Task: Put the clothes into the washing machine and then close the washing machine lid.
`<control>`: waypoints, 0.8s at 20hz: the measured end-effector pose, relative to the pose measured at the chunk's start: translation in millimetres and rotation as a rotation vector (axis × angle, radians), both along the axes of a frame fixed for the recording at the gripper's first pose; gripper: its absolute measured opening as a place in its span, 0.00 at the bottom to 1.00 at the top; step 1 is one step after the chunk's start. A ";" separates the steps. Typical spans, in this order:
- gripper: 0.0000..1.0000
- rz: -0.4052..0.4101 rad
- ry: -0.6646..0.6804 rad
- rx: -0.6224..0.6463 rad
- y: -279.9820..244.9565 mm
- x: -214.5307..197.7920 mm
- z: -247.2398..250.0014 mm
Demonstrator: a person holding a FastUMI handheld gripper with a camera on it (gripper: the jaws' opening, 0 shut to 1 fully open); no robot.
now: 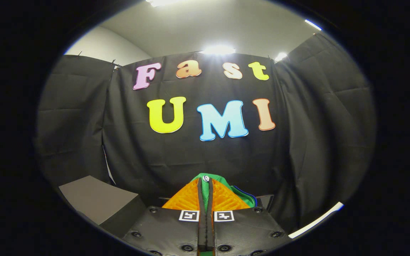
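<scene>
Our gripper [205,185] pinches the green garment [222,183] tight; we keep squeezing until above the grey box [96,199].

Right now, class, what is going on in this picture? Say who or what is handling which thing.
A person's handheld gripper has its two fingers closed together on a green piece of clothing, which bunches up between and just beyond the fingertips. The garment is lifted in front of the booth's black cloth wall. A grey box-like surface sits below, beside the fingers. The washing machine cannot be made out for certain, so the clothing is not yet visibly inside it.
</scene>
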State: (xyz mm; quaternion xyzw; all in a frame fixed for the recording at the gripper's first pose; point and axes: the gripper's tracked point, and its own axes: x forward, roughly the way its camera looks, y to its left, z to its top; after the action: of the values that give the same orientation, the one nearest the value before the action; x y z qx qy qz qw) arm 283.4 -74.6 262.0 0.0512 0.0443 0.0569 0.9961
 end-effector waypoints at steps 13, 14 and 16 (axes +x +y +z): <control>0.01 -0.005 0.058 0.024 -15.6 -7.9 -88.6; 0.01 -0.012 0.065 0.013 -17.6 -10.5 -99.9; 0.01 -0.015 0.083 -0.010 -18.5 -11.8 -119.8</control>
State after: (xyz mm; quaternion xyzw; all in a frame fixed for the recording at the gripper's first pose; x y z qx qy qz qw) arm 271.6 -93.1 142.3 0.0488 0.0855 0.0471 0.9940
